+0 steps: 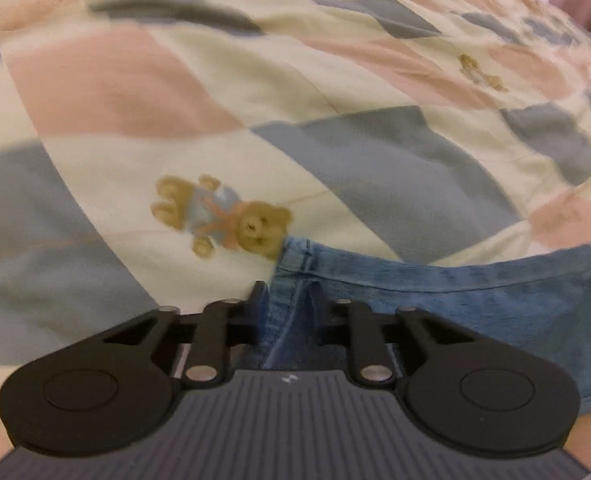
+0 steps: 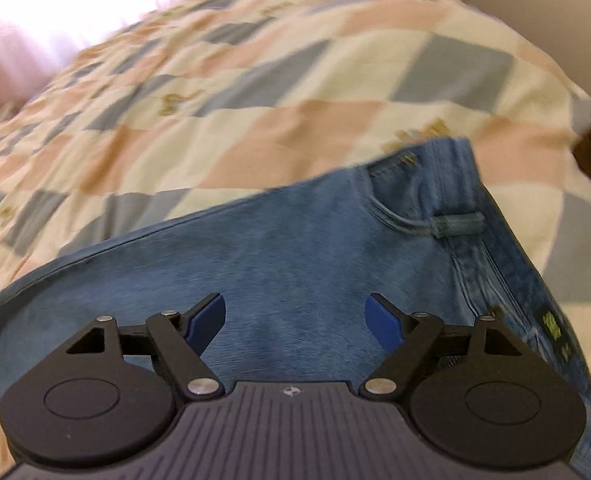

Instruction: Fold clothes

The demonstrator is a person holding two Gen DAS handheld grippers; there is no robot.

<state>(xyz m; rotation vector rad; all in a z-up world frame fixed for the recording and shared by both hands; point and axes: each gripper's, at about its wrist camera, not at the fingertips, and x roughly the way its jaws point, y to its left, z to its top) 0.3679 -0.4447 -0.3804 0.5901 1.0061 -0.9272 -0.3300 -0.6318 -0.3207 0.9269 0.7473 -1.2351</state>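
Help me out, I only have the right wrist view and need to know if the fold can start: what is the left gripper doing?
Observer: The left gripper is shut on the jeans, pinching a hemmed corner of the denim.
Operator: What lies just past that corner?
Observer: The bedspread, with a printed teddy bear right beside the hem.
Operator: Is the right gripper in that view?
Observer: No. Only your view shows the right gripper, open above the denim with nothing between its pads.
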